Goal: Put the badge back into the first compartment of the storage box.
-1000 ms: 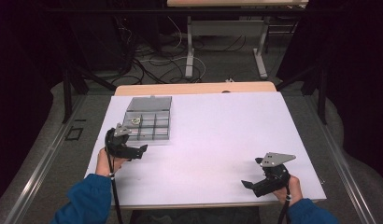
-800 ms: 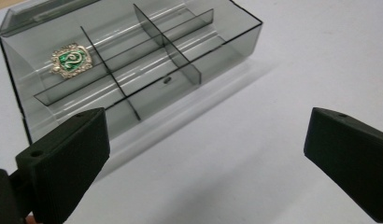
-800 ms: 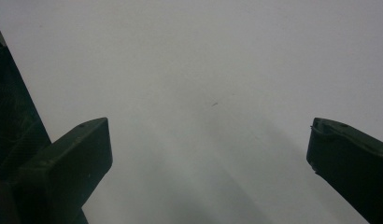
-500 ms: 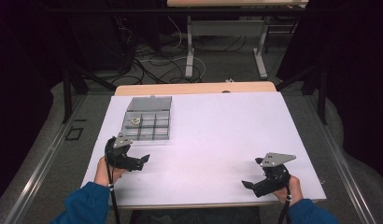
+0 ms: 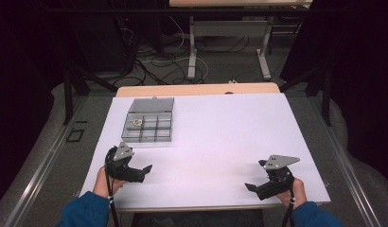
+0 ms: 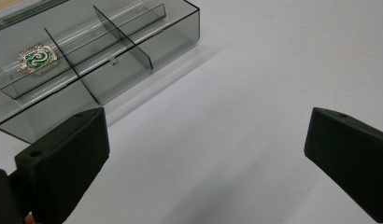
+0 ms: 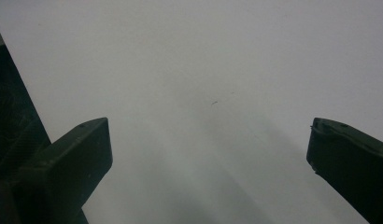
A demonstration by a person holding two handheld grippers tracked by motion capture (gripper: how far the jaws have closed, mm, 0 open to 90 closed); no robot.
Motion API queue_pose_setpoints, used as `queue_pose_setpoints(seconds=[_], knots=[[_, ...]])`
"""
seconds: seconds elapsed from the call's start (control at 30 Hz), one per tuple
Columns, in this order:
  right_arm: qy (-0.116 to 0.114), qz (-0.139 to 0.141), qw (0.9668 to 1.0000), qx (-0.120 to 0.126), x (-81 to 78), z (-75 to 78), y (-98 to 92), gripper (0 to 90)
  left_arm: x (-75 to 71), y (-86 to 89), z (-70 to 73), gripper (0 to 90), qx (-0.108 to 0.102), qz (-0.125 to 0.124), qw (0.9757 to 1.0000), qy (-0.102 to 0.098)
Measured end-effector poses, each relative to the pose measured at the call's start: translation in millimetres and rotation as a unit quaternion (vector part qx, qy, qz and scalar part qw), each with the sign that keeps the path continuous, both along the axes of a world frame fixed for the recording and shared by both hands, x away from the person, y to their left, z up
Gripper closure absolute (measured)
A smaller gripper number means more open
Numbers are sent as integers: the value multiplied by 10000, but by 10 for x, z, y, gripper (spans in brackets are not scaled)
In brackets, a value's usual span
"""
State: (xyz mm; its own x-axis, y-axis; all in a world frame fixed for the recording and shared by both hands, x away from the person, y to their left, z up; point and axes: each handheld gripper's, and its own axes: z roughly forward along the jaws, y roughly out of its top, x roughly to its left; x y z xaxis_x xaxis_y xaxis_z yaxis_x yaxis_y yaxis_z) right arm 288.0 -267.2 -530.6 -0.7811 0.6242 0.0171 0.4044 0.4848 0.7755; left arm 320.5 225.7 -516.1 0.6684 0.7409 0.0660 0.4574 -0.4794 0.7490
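High view: left claw (image 5: 144, 169) and right claw (image 5: 251, 187) rest on the desk (image 5: 220, 127), empty. Left gripper view: jaws spread; badge (image 6: 38, 57) sits in the compartment box (image 6: 133, 56), ahead. Right gripper view: jaws spread. Judged step: approach; next, reach into the badge's compartment.

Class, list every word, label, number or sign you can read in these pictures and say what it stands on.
No words or numbers can be read anywhere.
The badge in the box bears a silver S-shaped sign on green, no letters readable.
The left gripper, the right gripper and the table carry no readable marks.
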Motion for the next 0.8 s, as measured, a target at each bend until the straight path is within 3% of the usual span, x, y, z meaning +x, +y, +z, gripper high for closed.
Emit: queue_pose_setpoints(seconds=[0.5, 0.8], knots=[[6, -8, 10000, -27, -5, -2, 5, 0, -166, -16, -36, 1, 90, -153, 9998, -10], [4, -10, 10000, -34, -8, -2, 5, 0, -227, -28, -65, 1, 32, -171, 9998, -8]])
